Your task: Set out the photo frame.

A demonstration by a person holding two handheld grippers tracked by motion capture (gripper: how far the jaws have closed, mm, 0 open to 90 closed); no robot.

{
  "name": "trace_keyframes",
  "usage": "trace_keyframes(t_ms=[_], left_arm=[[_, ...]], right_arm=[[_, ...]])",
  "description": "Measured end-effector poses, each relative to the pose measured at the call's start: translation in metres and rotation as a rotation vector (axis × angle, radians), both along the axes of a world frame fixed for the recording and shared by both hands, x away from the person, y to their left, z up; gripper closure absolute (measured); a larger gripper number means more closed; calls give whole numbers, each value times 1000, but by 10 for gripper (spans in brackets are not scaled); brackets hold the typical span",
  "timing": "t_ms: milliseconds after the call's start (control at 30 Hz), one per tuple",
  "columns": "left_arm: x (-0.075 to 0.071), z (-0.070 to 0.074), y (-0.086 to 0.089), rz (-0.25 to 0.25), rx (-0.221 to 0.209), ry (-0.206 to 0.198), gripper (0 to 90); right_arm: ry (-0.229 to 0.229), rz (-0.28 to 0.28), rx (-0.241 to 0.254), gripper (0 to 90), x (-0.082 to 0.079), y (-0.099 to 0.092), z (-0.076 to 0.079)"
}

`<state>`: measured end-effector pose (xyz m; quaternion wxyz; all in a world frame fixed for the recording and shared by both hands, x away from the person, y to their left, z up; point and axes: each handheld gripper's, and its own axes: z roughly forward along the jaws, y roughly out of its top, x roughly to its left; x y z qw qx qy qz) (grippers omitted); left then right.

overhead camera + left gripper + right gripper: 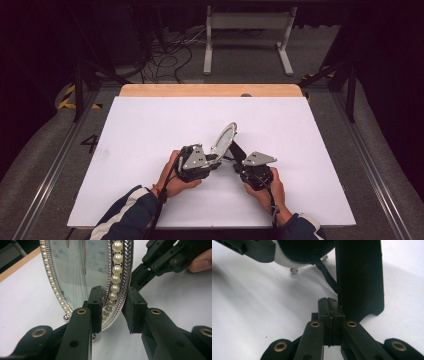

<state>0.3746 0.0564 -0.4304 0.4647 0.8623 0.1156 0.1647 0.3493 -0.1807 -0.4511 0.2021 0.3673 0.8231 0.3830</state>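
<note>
With the left claw (113, 312) clamping the picture frame (120, 277) rim and the right claw (330, 312) pinched shut, seemingly on the stand's (359, 277) cord, keeping the frame steady is mattering most.

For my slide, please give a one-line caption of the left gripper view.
Left tongs grip the pearl-trimmed rim of an oval picture frame standing on a white table.

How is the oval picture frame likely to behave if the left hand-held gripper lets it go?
The oval picture frame looks stiff, probably metal with a glass front, so likely fragile. It stands tilted on small ball feet, so it may tip. Its black back stand probably swings loosely.
</note>
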Motion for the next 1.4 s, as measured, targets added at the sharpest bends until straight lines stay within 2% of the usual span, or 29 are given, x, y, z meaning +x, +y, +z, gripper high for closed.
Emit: trace_keyframes(t_ms=[600,867,933,1100,1267,1400], left_arm=[[1,-2,-2,-15,-17,26,682],[1,-2,3,-11,-8,28,641],[1,-1,5,-3,-12,27,610],[-2,2,16,12,13,19,520],[-5,4,30,71,12,26,369],[-9,0,37,90,44,46,251]], right_arm=[[-3,-21,4,900,7,-7,-3],[0,-49,5,900,12,-13,-4],[1,-55,8,894,13,-14,-4],[3,-54,15,850,13,-14,-4],[-16,-17,57,810,9,-12,1],[-34,22,79,777,3,-8,7]])
